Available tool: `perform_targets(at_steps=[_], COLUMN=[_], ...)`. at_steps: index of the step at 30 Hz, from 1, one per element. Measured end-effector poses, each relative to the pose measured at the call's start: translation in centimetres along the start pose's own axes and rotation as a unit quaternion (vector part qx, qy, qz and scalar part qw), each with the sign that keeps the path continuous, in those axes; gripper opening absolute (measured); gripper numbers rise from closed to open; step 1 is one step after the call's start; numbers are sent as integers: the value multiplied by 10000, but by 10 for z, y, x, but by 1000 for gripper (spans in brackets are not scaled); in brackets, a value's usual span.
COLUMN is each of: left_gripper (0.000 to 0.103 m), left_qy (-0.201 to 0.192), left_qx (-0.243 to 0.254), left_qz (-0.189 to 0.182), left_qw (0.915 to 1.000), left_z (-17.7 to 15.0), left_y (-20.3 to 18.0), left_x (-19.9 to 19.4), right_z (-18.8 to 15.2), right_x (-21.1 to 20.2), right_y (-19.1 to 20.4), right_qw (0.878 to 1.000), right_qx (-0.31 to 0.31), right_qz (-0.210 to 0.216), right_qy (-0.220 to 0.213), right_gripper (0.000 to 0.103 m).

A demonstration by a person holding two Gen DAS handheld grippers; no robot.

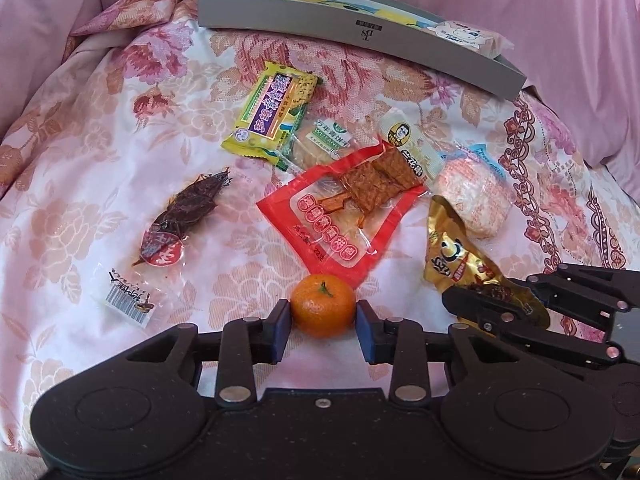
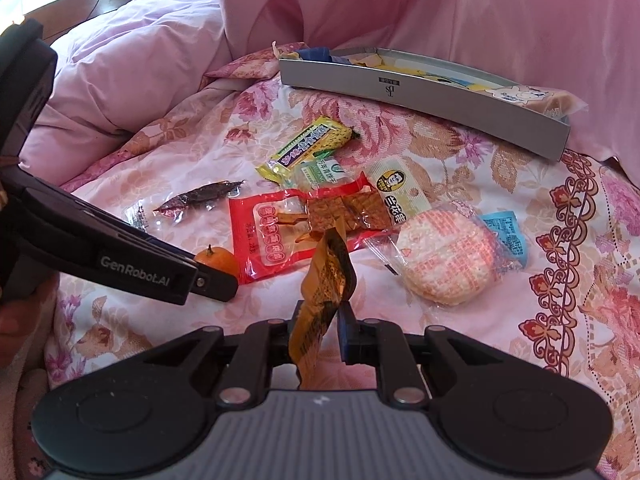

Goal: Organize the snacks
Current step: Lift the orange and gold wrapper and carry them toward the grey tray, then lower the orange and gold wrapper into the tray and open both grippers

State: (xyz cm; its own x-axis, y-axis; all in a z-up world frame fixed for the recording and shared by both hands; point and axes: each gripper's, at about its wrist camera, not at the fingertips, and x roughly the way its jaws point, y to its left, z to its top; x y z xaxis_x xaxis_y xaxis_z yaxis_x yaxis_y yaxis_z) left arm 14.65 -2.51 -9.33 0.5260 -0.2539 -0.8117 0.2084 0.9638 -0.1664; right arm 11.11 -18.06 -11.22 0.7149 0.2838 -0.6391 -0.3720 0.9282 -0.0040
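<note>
Mandarin between left jaws; gold packet between right

This is a bedroom in a home. Everything lies on a bed, over a soft floral bedspread in pink, white and rose that dips and wrinkles. Behind it, at the far side, a plain pink quilt is bunched up in thick folds. At the far left of the right wrist view, a strip of dark wooden furniture shows past the bedding, with a thin cable hanging across it.
</note>
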Motion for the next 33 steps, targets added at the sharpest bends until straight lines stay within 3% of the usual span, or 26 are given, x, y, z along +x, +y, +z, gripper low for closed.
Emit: perform_targets(at_steps=[5, 9, 13, 23, 33], left_gripper=[36, 36, 36, 36, 36], left_qy=[-201, -389, -614, -1142, -1833], left_qx=[12, -16, -76, -331, -458], left_qz=[-82, -98, -81, -6, 78], left_qw=[9998, 9992, 9981, 9929, 9820], left_z=[-1, 0, 4, 50, 145], left_y=[-2, -2, -3, -2, -10], left_x=[-9, -16, -25, -33, -28], right_z=[-1, -2, -1, 29, 85], right_x=[-6, -13, -21, -28, -10], right_y=[9, 25, 32, 3, -51], right_qw=[9981, 9893, 9824, 9770, 9664], right_qx=[-453, -1157, -1449, -1188, -772], right_qz=[-335, -672, -792, -1019, -1171], right_qy=[-252, -576, -878, -1448, -2156], right_gripper=[14, 14, 14, 14, 14])
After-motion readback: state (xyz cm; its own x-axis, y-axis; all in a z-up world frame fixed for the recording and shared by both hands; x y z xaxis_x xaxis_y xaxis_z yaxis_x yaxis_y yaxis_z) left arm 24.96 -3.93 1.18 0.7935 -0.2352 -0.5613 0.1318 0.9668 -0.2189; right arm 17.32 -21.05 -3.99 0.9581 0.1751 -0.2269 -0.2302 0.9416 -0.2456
